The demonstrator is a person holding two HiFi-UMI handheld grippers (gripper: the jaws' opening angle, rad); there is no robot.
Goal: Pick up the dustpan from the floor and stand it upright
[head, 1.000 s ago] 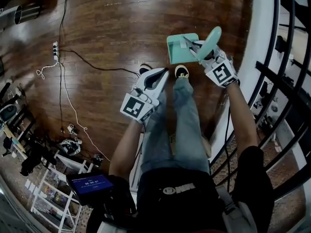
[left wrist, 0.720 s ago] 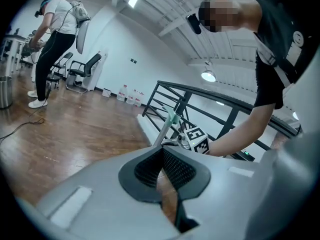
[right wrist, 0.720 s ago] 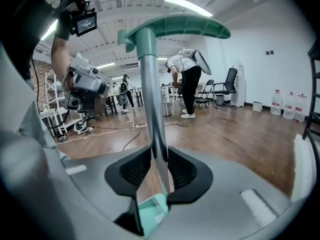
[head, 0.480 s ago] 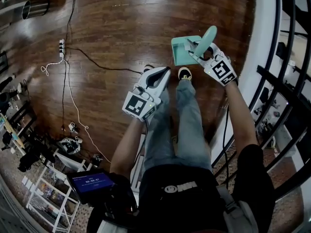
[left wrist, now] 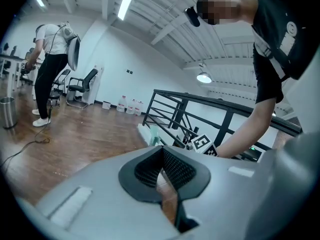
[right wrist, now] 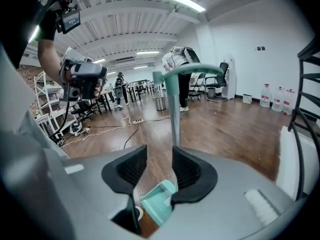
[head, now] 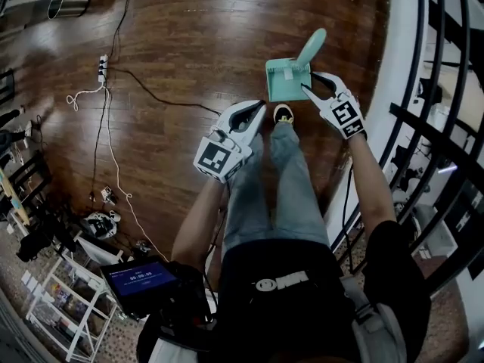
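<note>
- While I keep it above my leg, left gripper [head: 262, 105] has its jaws pinched together with nothing in them.
- Dustpan [head: 288, 79] stands upright on the wood floor [head: 189, 44], just past my shoe [head: 283, 113], handle pointing up.
- Right gripper [head: 311, 82] sits next to the pan, jaws opening wide. The handle rises just beside one pad, which isn't squeezing it, and the pan shows below the gap.
</note>
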